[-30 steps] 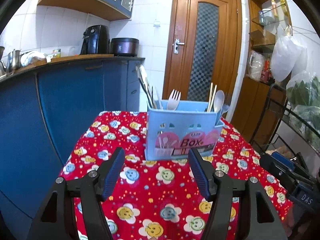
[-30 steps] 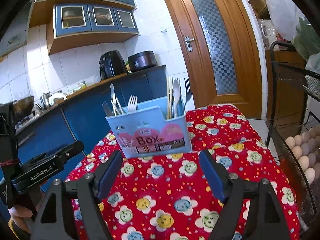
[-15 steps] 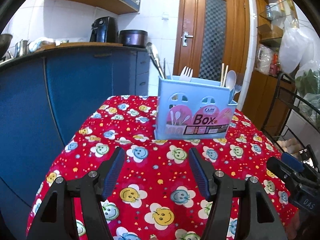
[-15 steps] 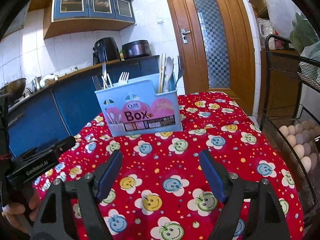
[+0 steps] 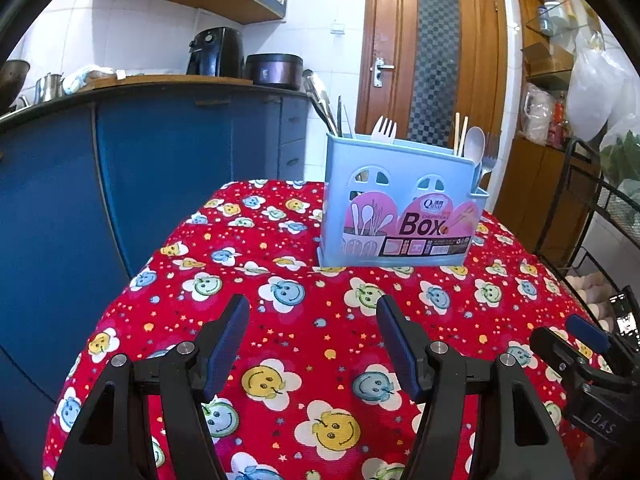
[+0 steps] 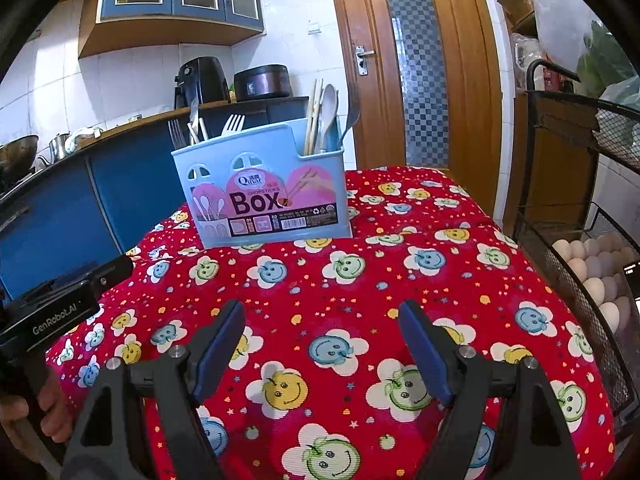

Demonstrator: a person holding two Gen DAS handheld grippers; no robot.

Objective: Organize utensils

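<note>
Utensil box (image 5: 400, 204) well ahead of left tongs (image 5: 312, 336), right tongs (image 6: 322, 338); both agape, empty.

The right gripper (image 6: 320, 330) hangs over the red cloth (image 6: 360, 300), its jaws wide apart with nothing between them. Ahead of the jaws and a little left stands the blue box (image 6: 264, 196), upright, well apart from them. It holds forks (image 6: 232, 124), chopsticks (image 6: 314, 112) and a spoon (image 6: 329, 108). Right of the jaws, eggs (image 6: 592, 264) lie in a wire basket (image 6: 560, 264). The left gripper (image 6: 60, 304) shows at the left edge.
</note>
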